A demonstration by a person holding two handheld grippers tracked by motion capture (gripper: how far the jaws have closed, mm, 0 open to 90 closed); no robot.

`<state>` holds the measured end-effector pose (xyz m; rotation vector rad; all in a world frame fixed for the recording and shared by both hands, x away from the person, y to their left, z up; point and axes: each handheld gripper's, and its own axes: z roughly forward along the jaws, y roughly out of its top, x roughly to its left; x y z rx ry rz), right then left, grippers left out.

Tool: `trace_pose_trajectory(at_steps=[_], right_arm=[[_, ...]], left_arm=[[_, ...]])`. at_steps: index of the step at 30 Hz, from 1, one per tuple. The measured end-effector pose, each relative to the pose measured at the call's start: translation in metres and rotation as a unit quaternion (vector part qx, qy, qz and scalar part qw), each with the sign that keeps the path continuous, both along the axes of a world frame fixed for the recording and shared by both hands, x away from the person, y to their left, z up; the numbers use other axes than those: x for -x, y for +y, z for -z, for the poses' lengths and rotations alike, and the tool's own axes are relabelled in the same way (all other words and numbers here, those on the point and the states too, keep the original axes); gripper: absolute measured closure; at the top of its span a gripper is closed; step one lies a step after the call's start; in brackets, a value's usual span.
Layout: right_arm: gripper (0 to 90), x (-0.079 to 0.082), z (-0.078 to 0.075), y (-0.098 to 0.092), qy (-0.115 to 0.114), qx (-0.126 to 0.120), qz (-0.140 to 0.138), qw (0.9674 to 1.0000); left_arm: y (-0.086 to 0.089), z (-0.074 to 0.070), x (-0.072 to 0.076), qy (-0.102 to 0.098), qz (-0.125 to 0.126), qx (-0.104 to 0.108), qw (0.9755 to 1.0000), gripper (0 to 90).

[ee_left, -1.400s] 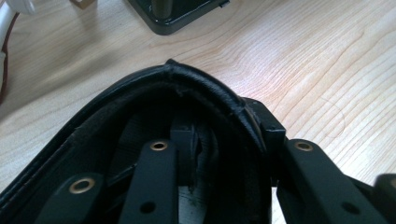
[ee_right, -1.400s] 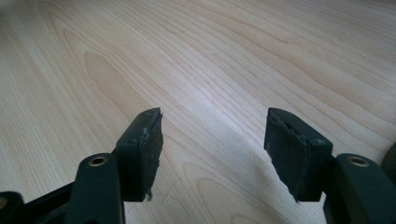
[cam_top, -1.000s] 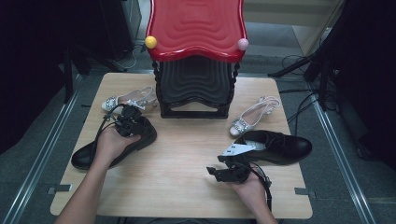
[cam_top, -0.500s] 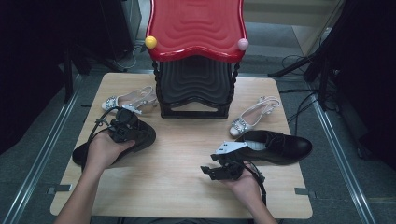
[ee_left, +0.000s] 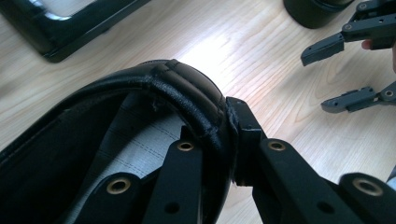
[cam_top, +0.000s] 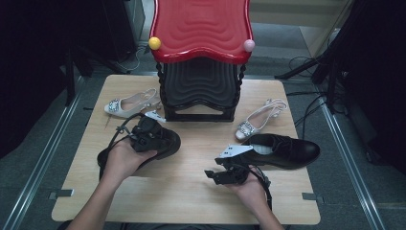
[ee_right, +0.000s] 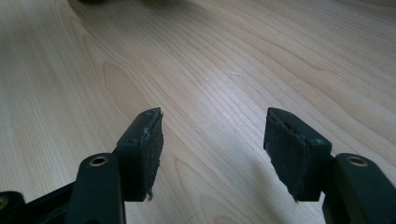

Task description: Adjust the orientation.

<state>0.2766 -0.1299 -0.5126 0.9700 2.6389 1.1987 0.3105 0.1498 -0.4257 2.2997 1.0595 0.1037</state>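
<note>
L gripper point(cam_top: 143, 136): jaws clamped on black shoe point(ee_left: 154, 93) heel rim | R gripper point(ee_right: 212, 149): jaws apart, over table point(ee_right: 233, 60)

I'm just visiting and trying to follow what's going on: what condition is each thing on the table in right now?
Left tongs: clamped on the heel rim of the left black shoe.
Left black shoe: gripped at the heel.
Right tongs: open, nothing between them, over bare wood.
Right black shoe: lying on the table, not gripped.
Left silver sandal: lying flat, untouched.
Right silver sandal: lying flat, untouched.
Red-topped rack: standing upright.
</note>
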Motion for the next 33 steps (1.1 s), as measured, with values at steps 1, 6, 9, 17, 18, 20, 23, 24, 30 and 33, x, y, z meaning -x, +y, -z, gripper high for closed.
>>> trace_pose_trajectory(at_steps=[1, 6, 9, 17, 18, 20, 23, 24, 30, 33], right_arm=[[38.2, 0.000, 0.000, -0.001, 0.000, 0.001, 0.001, 1.0000], [38.2, 0.003, 0.000, -0.005, 0.000, -0.001, 0.008, 1.0000], [38.2, 0.003, 0.000, -0.008, 0.000, -0.002, 0.013, 0.9999], [38.1, 0.008, 0.000, -0.013, 0.001, -0.001, 0.026, 0.9997], [38.2, 0.009, 0.000, -0.014, 0.000, 0.000, 0.026, 0.9997], [38.1, 0.009, 0.000, -0.016, 0.000, 0.000, 0.029, 0.9996], [38.2, 0.009, 0.001, -0.018, -0.001, 0.000, 0.032, 0.9995], [38.2, 0.010, 0.001, -0.018, 0.000, 0.000, 0.032, 0.9995], [38.2, 0.011, 0.001, -0.018, 0.001, 0.001, 0.035, 0.9994], [38.2, 0.011, 0.001, -0.018, 0.001, 0.001, 0.034, 0.9994]], left_arm=[[-0.004, 0.001, 0.000, 0.000, 0.001, -0.001, 1.0000, 84.1], [-0.027, 0.006, -0.001, 0.006, 0.027, 0.000, 0.9996, 84.1], [-0.040, 0.010, -0.002, 0.006, 0.040, 0.001, 0.9992, 84.1], [-0.062, 0.031, -0.014, 0.030, 0.060, 0.012, 0.9976, 83.6], [-0.064, 0.034, -0.015, 0.030, 0.064, 0.004, 0.9975, 83.4], [-0.069, 0.038, -0.016, 0.032, 0.061, 0.000, 0.9976, 82.9], [-0.073, 0.043, -0.019, 0.036, 0.064, -0.007, 0.9973, 82.4], [-0.074, 0.043, -0.020, 0.036, 0.067, -0.012, 0.9970, 82.2], [-0.075, 0.046, -0.022, 0.037, 0.067, -0.003, 0.9970, 78.7], [-0.074, 0.046, -0.022, 0.035, 0.068, 0.004, 0.9971, 76.4]])
